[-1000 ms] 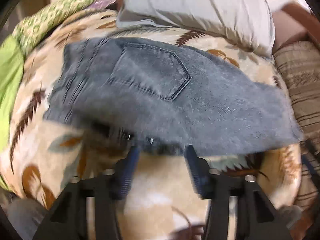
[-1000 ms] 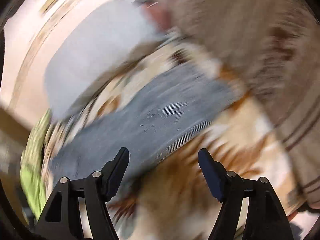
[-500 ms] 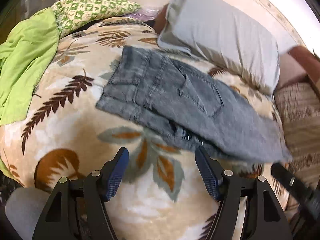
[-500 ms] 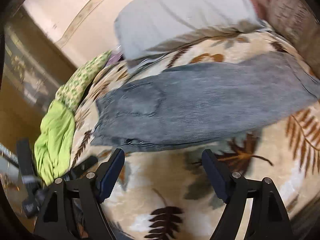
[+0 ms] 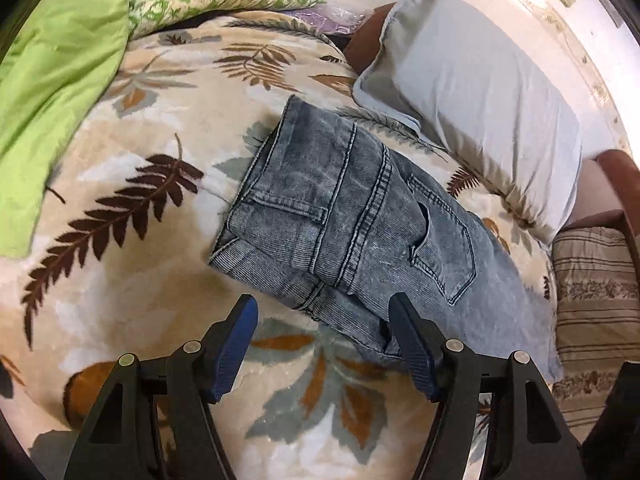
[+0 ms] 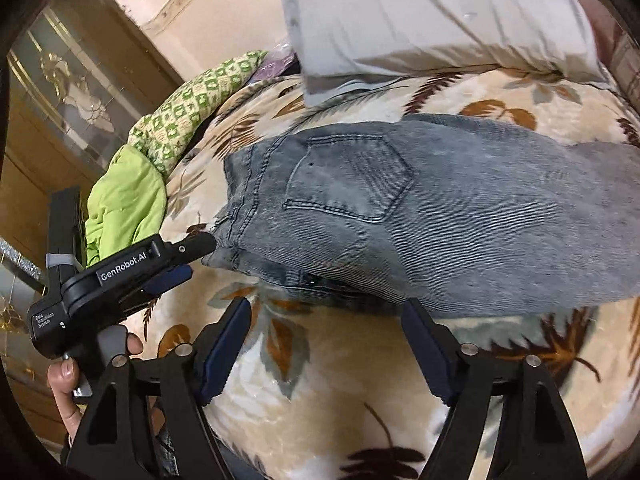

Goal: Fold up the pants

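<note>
**Jeans lie folded lengthwise on the bed, both grippers empty**

The jeans lie across the middle of both views, untouched by either tool. In the left wrist view the left gripper sits at the bottom of the frame with its blue pads spread wide; the near edge of the denim shows in the gap beyond the tips, but the pads press on nothing. In the right wrist view the right gripper is also wide, its jaws closing slightly, with only the leaf-print blanket between them and the jeans just beyond the tips. At the lower left of that view a hand holds the left gripper, whose tip is near the waistband. The jeans run from the waistband at centre left toward the right edge, back pocket up. A grey pillow lies above them, a green cloth at the upper left.
</note>
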{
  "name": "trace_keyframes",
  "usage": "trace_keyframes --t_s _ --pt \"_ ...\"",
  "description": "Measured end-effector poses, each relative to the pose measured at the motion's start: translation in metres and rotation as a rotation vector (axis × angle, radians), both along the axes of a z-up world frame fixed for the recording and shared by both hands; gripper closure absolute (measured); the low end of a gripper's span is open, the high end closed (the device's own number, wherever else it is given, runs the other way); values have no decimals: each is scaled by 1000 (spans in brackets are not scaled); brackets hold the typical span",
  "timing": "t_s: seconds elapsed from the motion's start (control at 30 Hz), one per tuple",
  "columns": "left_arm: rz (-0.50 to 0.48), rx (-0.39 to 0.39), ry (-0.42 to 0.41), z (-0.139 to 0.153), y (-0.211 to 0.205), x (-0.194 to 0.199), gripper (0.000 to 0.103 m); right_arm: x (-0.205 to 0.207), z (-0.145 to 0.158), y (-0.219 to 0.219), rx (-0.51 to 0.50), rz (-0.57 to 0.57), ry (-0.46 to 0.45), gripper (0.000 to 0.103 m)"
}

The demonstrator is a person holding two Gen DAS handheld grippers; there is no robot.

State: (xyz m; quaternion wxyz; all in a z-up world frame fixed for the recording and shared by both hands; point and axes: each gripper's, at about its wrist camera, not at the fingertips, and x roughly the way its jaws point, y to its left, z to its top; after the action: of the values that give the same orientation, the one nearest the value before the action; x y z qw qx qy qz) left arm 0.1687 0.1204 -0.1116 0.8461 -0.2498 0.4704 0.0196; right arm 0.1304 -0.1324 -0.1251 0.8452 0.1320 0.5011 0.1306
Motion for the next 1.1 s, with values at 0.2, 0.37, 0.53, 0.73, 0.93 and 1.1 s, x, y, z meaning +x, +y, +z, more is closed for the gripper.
trace_keyframes --t_s 0.2,0.37,0.53,0.73,0.93,1.1 --pt "6 -86 50 -17 13 11 44 12 -16 14 11 68 11 31" --pt "59 -222 109 -21 36 44 44 34 -22 42 -22 145 20 31" --pt "68 -277 138 -46 49 67 53 61 -31 74 -117 233 5 31" --pt "127 -392 158 -71 64 70 64 73 -54 87 -252 239 1 56" --pt "144 -383 154 -79 62 77 78 66 -39 82 -228 207 -39 94" --pt "138 -336 71 -54 48 65 91 62 -35 84 -224 213 -37 97"
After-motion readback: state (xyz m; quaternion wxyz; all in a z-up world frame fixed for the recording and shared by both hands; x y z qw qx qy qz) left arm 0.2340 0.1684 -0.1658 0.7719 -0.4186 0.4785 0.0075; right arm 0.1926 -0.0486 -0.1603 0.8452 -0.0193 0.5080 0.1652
